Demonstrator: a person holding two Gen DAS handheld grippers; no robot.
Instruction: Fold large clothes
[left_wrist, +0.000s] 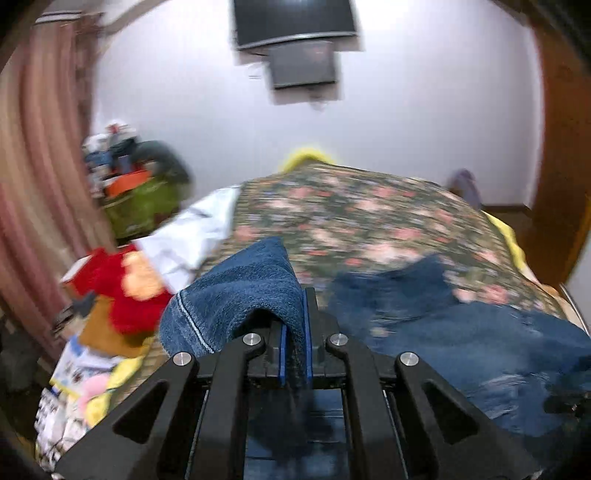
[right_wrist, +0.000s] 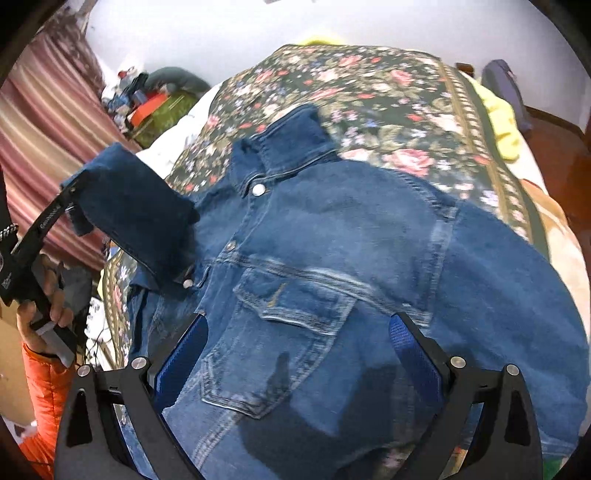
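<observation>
A blue denim jacket (right_wrist: 332, 229) lies spread front-up on a floral bedspread (right_wrist: 369, 96), collar toward the far end. My left gripper (left_wrist: 294, 328) is shut on a fold of the jacket's sleeve (left_wrist: 243, 288) and holds it lifted above the bed. It also shows in the right wrist view (right_wrist: 70, 195), with the sleeve (right_wrist: 136, 210) draped from it at the jacket's left side. My right gripper (right_wrist: 295, 350) is open, its blue pads (right_wrist: 413, 354) spread wide just above the chest pocket (right_wrist: 295, 306), holding nothing.
A red and orange plush toy (left_wrist: 122, 288) and papers lie at the bed's left edge. A white cloth (left_wrist: 192, 236), a green cluttered box (left_wrist: 144, 199), a pink curtain (left_wrist: 40, 166), a yellow cloth (right_wrist: 502, 118) and a wooden door (left_wrist: 561, 166) surround the bed.
</observation>
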